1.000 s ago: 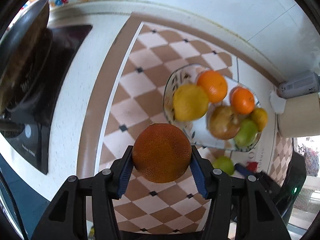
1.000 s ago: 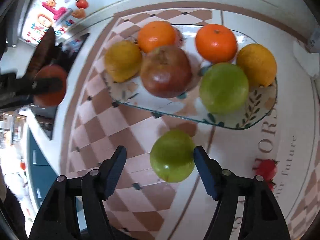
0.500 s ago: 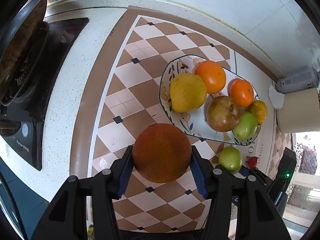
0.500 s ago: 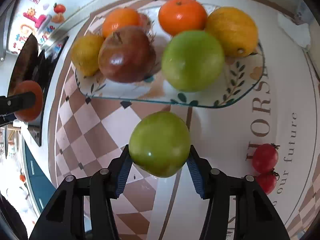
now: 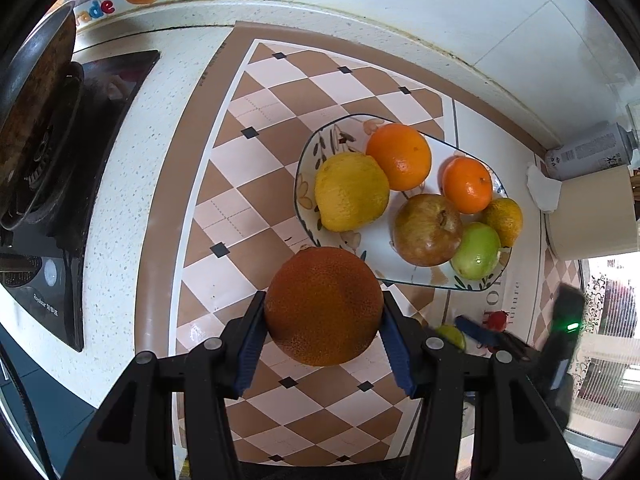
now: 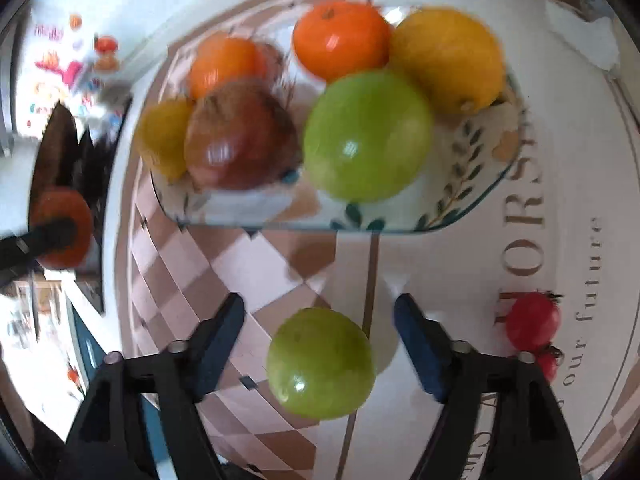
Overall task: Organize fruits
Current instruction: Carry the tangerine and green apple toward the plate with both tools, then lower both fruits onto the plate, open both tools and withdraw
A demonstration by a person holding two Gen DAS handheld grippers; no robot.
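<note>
My left gripper [image 5: 323, 322] is shut on a dark orange fruit [image 5: 323, 305], held above the checkered mat, just in front of the plate's near rim. The patterned plate [image 5: 412, 278] holds several fruits: a lemon [image 5: 351, 191], two oranges, a pomegranate [image 5: 427, 229], a green apple [image 5: 476, 251] and a small yellow citrus. In the right wrist view my right gripper [image 6: 320, 324] is open; a green apple [image 6: 320, 362] sits between its fingers without touching them, on the mat in front of the plate [image 6: 460, 216]. The view is blurred.
A black stove with a pan [image 5: 36, 136] stands at the left. A spray can [image 5: 588, 156] and a paper roll [image 5: 592, 212] stand at the right by the tiled wall. Red cherry tomatoes printed on the mat [image 6: 532, 322] lie right of the right gripper.
My right gripper had shut on the green apple half a second ago; now it is open, the apple free between the fingers. My left gripper keeps the orange and has drifted toward the plate.
</note>
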